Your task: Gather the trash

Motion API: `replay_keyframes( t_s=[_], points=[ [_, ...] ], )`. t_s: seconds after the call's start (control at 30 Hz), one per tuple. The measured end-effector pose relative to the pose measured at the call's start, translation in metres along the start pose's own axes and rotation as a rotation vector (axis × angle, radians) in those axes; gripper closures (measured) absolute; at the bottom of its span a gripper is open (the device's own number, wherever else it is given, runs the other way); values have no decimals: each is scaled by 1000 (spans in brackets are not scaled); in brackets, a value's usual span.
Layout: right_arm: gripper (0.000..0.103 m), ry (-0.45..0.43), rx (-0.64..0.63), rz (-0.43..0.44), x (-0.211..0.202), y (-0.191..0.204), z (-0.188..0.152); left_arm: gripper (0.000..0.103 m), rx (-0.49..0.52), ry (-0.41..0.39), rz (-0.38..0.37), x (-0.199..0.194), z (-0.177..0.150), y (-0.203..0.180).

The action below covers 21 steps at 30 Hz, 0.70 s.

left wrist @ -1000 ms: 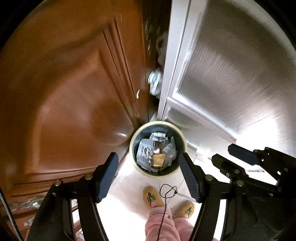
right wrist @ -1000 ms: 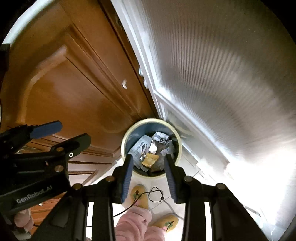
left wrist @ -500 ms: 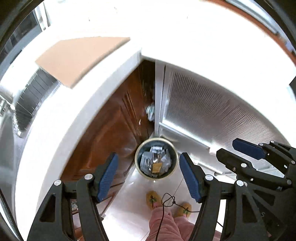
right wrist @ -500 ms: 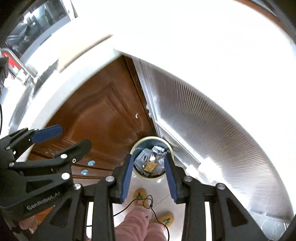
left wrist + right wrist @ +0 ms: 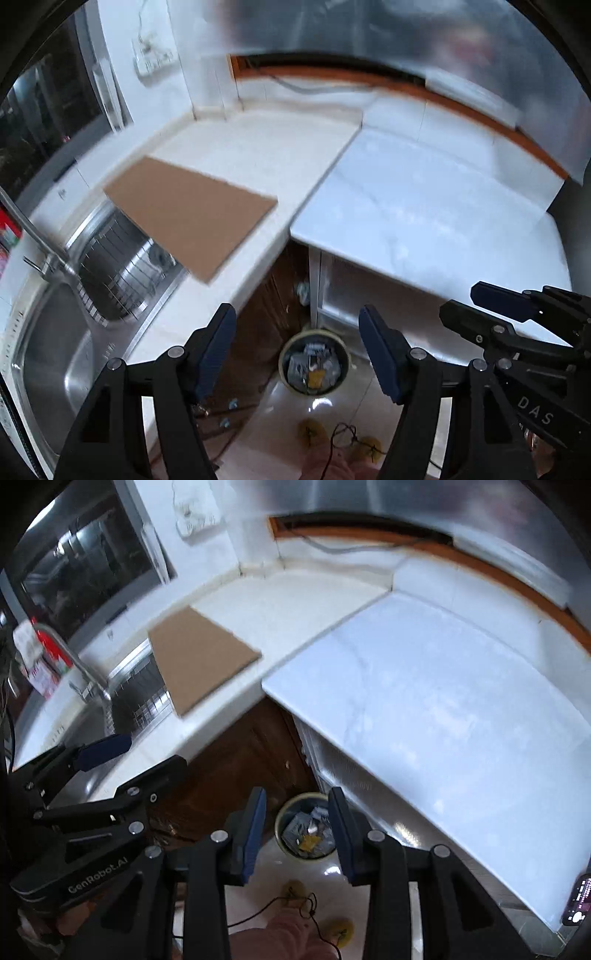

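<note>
A round cream-rimmed trash bin (image 5: 282, 363) stands on the floor far below, holding crumpled wrappers and paper (image 5: 314, 365). My left gripper (image 5: 295, 310) hangs high above it, open, with nothing between its blue pads. In the right wrist view the bin (image 5: 280, 821) and its trash (image 5: 308, 836) show between the fingers of my right gripper (image 5: 296, 794). Its jaws are opening and hold nothing. Each gripper appears at the edge of the other's view, side by side and level with the countertop.
A brown cardboard sheet (image 5: 192, 214) lies on the white counter (image 5: 258, 147), partly over a steel sink (image 5: 55, 350) with a faucet (image 5: 37, 236). A white tabletop (image 5: 424, 214) spreads to the right. A person's yellow slippers (image 5: 314, 430) stand by the bin. A phone (image 5: 580, 901) lies at the table's edge.
Both grippers have risen from just above the bin to above counter height. The bin now looks small, and the counter, sink and cardboard have come into view. The right jaws stand slightly wider.
</note>
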State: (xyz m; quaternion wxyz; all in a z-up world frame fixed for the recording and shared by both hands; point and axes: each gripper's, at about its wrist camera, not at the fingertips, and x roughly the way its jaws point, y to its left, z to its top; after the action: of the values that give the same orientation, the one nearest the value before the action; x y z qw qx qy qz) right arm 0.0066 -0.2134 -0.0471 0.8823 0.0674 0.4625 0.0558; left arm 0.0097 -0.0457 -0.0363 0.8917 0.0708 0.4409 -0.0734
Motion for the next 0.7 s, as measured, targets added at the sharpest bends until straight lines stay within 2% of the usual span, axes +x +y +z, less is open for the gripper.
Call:
replay_keyframes(
  t_s=[0.13,0.37,0.7],
  points=[
    [56,-77,25,8,-30,6,12,33,-19,-61,-7,-35,22,4],
    [54,-180,60,-9,-71,14,26,30,-5,-136,19,-74,40,2],
    [54,-220,65,-32,-85,25,30,30,3,-176,36,-94,45,6]
  ],
)
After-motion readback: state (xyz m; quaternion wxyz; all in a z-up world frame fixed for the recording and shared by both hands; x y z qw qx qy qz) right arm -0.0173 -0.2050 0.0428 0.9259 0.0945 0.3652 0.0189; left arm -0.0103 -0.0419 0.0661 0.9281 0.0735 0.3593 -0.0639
